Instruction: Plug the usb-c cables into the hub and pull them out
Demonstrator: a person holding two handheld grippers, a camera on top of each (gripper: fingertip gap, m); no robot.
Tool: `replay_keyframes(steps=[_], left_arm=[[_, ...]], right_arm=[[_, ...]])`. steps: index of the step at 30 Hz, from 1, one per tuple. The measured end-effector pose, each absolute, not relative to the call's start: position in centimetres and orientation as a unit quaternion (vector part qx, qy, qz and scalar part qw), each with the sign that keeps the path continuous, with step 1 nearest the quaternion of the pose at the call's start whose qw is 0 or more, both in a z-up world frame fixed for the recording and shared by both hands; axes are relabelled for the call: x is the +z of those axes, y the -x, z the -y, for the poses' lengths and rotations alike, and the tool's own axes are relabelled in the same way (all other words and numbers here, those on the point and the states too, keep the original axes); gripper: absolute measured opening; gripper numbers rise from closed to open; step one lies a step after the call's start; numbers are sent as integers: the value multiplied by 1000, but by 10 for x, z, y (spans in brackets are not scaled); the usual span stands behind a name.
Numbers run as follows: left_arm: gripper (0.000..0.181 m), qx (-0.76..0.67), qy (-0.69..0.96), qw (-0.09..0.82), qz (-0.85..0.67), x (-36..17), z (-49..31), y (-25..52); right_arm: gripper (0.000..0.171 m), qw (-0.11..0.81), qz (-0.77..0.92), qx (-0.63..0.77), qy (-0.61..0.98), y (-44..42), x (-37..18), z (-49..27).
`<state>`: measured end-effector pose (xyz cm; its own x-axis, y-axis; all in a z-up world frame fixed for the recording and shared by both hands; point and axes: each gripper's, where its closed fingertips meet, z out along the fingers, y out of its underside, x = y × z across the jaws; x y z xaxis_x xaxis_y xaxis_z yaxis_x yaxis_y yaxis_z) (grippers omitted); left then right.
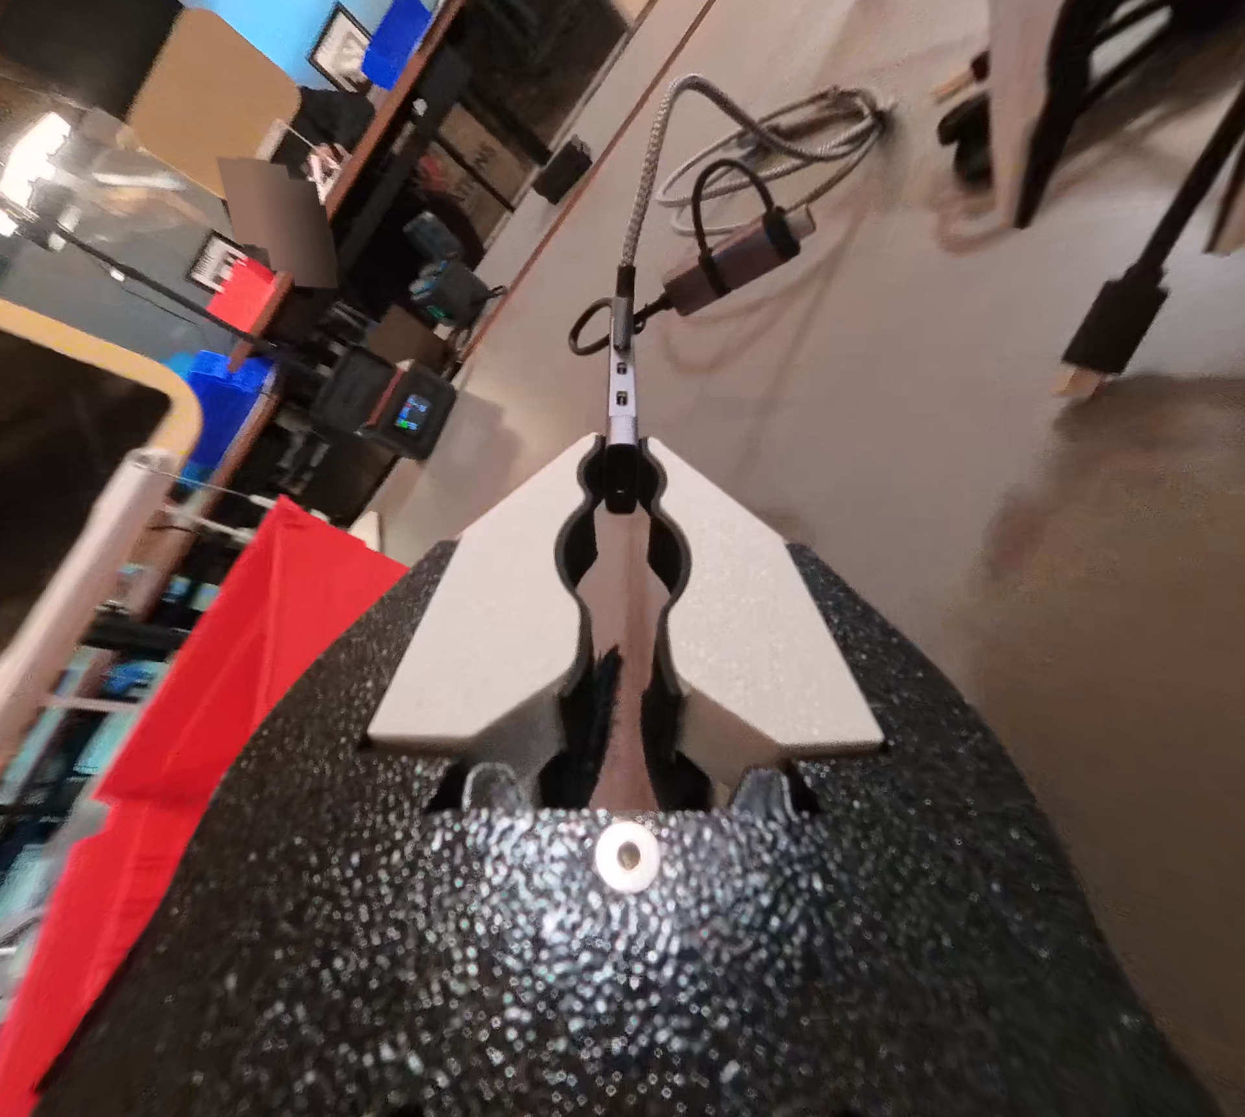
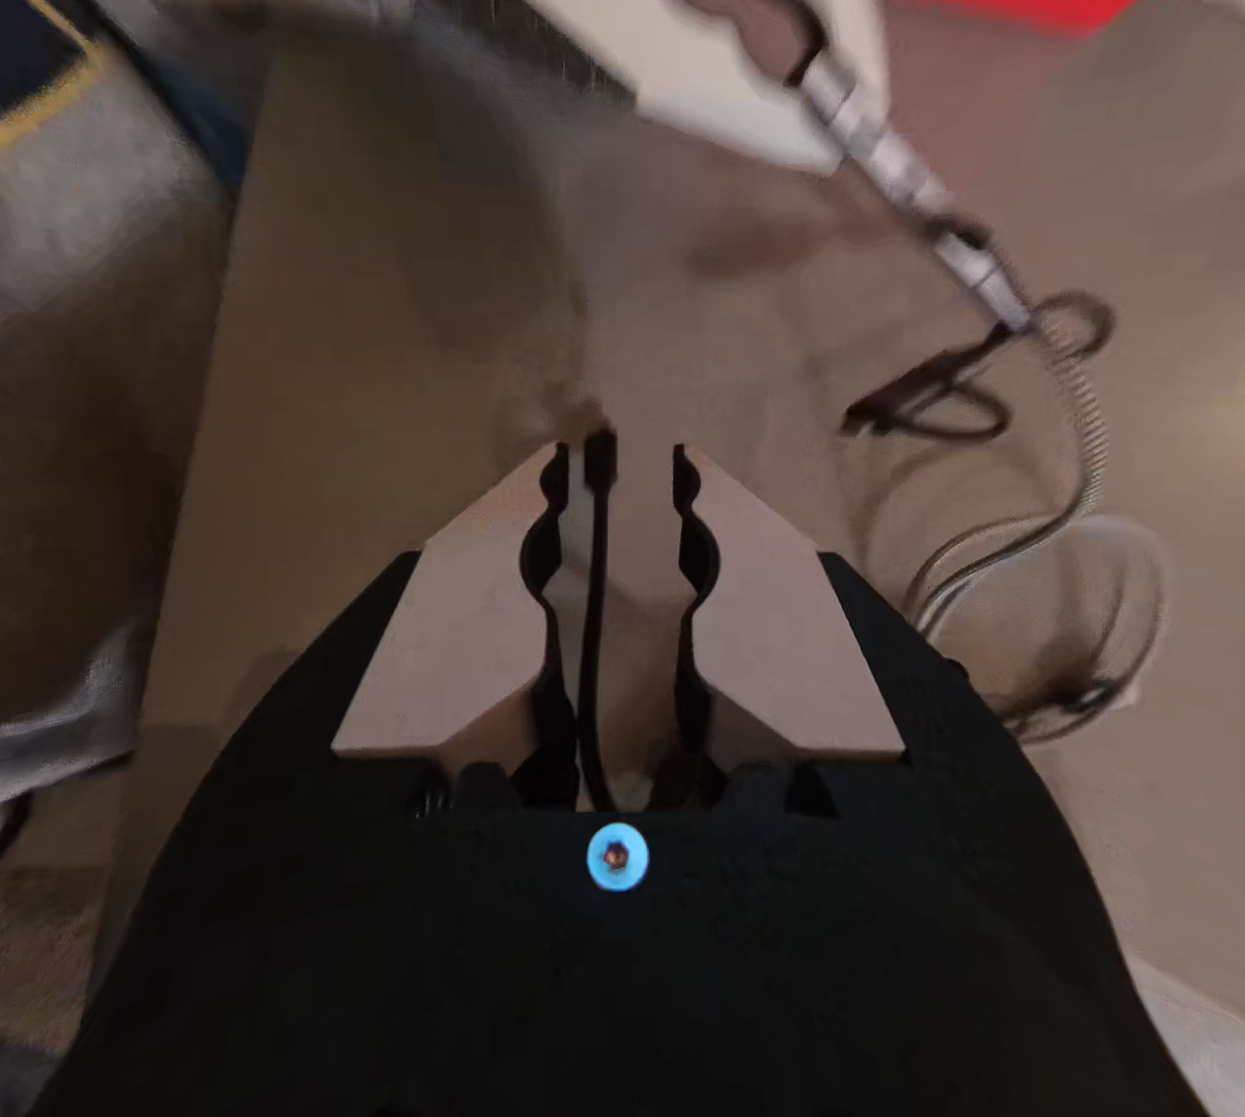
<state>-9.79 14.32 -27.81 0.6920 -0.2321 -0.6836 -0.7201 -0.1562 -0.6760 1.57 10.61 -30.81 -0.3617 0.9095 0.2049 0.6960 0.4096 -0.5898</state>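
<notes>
My left gripper (image 1: 621, 445) is shut on the near end of a slim silver hub (image 1: 621, 391) and holds it above the table. A grey braided cable (image 1: 647, 182) is plugged into the hub's far end. A black usb-c cable (image 1: 1111, 323) hangs at the right, plug down, just above the table. In the blurred right wrist view, my right gripper (image 2: 620, 451) has its jaws apart. The black cable (image 2: 593, 613) runs between the fingers along the left one, plug at the tips. The left gripper (image 2: 808, 67) with the hub (image 2: 903, 175) shows at the upper right.
A dark adapter with a short black lead (image 1: 727, 270) and coiled grey cables (image 1: 808, 142) lie on the beige table (image 1: 876, 478) beyond the hub. A red cloth (image 1: 236, 647) is at the left. Dark furniture legs (image 1: 1078, 74) stand at the far right. My hands' fingertips stand some 12 cm from each other.
</notes>
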Motion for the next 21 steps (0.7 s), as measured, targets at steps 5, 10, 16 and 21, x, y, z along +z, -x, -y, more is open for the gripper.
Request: replay_keyframes(steps=[5,10,16,21], left_arm=[[7,291,698,533,-380,-285,-142,94],[6,313,689,509,-410,-296,-138,96],[7,371,627,489,-479,-301,-129,87],[6,393,580,487,-522,-302,-122,78]], right_arm=[[26,212,790,217,533,-26,-339,-98],[3,221,722,255,605,-18,-336,-109],[2,127,541,474,683,12,-313,-89],[2,57,416,563,712,24,-309,-89]])
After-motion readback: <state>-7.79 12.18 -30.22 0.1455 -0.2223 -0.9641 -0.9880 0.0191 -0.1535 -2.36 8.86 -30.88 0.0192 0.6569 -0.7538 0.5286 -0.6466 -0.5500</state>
